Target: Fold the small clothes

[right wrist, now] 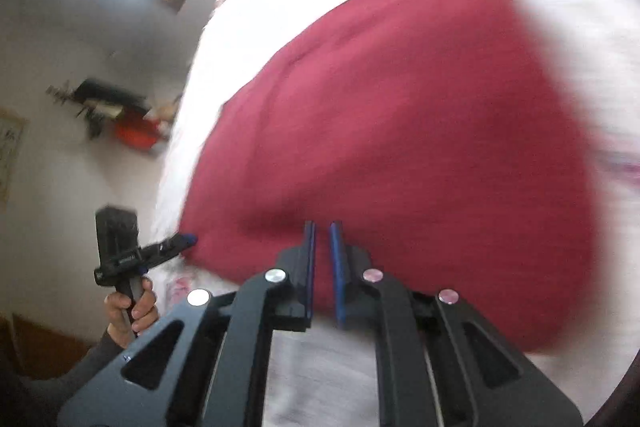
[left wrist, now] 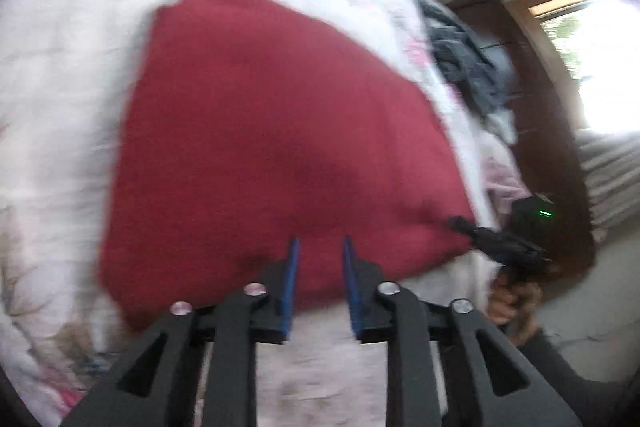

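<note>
Dark red garment (left wrist: 272,131) spread flat on the floral bedsheet (left wrist: 60,87), nearly squared off but blurred, so folds hard to read. Left claw (left wrist: 320,251) released, jaws apart over the garment's near hem; right claw (right wrist: 322,231) almost closed at the same hem, whether pinching cloth impossible to tell. Probably mid-fold: next, grip near-hem corners and carry them across to the far edge.

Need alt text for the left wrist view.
Blurred fisheye: a red cloth lies spread on a white floral bedsheet. The left claw, slightly open, sits at its near edge; the right claw touches its right corner.
</note>
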The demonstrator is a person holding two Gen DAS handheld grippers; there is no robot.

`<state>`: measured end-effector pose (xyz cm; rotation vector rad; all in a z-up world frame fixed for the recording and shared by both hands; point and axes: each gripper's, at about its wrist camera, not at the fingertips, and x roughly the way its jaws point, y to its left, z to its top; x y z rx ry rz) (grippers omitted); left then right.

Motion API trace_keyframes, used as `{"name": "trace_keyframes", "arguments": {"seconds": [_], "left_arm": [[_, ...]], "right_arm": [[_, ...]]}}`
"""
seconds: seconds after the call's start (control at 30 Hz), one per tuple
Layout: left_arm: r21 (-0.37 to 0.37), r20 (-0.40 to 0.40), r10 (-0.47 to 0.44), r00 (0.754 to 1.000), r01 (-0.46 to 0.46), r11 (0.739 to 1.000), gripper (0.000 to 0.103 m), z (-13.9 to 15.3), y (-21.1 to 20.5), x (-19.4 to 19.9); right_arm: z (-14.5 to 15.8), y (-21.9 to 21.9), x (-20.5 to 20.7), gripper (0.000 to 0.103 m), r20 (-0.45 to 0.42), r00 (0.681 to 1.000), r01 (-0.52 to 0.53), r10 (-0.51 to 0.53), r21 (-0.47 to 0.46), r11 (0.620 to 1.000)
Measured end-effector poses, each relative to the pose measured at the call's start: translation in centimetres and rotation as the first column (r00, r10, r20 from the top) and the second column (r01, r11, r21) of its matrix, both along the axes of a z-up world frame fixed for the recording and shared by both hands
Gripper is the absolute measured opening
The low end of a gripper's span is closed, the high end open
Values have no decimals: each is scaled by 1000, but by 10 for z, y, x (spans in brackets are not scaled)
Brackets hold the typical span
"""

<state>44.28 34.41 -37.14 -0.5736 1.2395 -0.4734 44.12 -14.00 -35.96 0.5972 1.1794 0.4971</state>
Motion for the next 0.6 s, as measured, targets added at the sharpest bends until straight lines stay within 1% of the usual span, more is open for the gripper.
{"name": "trace_keyframes", "arguments": {"seconds": [0.03, 0.07, 0.1, 0.13, 0.17, 0.2, 0.23, 0.27, 0.3, 0.33, 0.37, 0.4, 0.43, 0.47, 0.5, 0.53, 0.57, 0.6], "left_arm": [[-27, -61, 46, 997, -48, 998, 12, -20, 12, 0], [-37, -76, 64, 995, -67, 997, 1, -24, 20, 0], [-59, -88, 85, 992, -91, 994, 2, -27, 26, -2], [-59, -88, 85, 992, -91, 994, 2, -27, 26, -2], [-74, -91, 121, 988, -127, 989, 2, -24, 40, -7], [-83, -89, 142, 986, -149, 985, 3, -20, 46, -12], [-83, -89, 142, 986, -149, 985, 11, -20, 46, -12], [-100, -84, 175, 981, -183, 978, 26, -15, 57, -18], [-113, -81, 202, 976, -210, 971, 32, -12, 72, -27], [-127, -78, 228, 971, -236, 963, 43, -7, 81, -34], [-120, -68, 260, 963, -267, 956, 60, 0, 90, -40], [-61, -39, 306, 951, -308, 950, 66, 13, 105, -52], [-61, -33, 310, 950, -312, 948, 67, 19, 108, -55], [-67, -33, 312, 950, -313, 947, 68, 22, 112, -60], [-67, -33, 312, 950, -313, 947, 68, 22, 112, -60], [-72, -27, 317, 948, -318, 945, 70, 29, 118, -68], [-78, -18, 323, 946, -323, 943, 71, 31, 130, -76], [-87, -12, 329, 944, -329, 940, 71, 33, 132, -80]], "right_arm": [[-7, -23, -3, 0, -24, 999, 47, -48, -27, 999], [-12, -39, -7, 0, -40, 996, 74, -76, -42, 996], [-19, -58, -11, 0, -60, 992, 105, -107, -39, 994], [-19, -68, -15, 0, -66, 990, 123, -126, -41, 992], [-13, -73, -21, 0, -56, 989, 136, -140, -68, 988], [1, -76, -26, 0, -29, 989, 138, -142, -114, 984], [11, -76, -27, 5, -14, 989, 147, -150, -120, 982], [21, -75, -29, 6, 3, 987, 160, -161, -132, 978], [30, -69, -33, 6, 20, 988, 156, -155, -144, 977], [40, -62, -39, 6, 38, 990, 144, -139, -158, 977], [49, -49, -44, 8, 57, 992, 121, -112, -184, 975], [60, -37, -50, 13, 85, 995, 79, -60, -245, 966], [69, -15, -57, 22, 111, 994, 40, -6, -312, 949], [73, 0, -60, 28, 131, 990, 9, 41, -359, 933], [77, 31, -67, 42, 159, 979, -47, 128, -436, 899], [80, 62, -75, 54, 186, 959, -91, 214, -510, 855], [81, 91, -87, 61, 213, 931, -127, 296, -571, 811], [77, 127, -99, 69, 226, 909, -144, 350, -618, 773]]}}
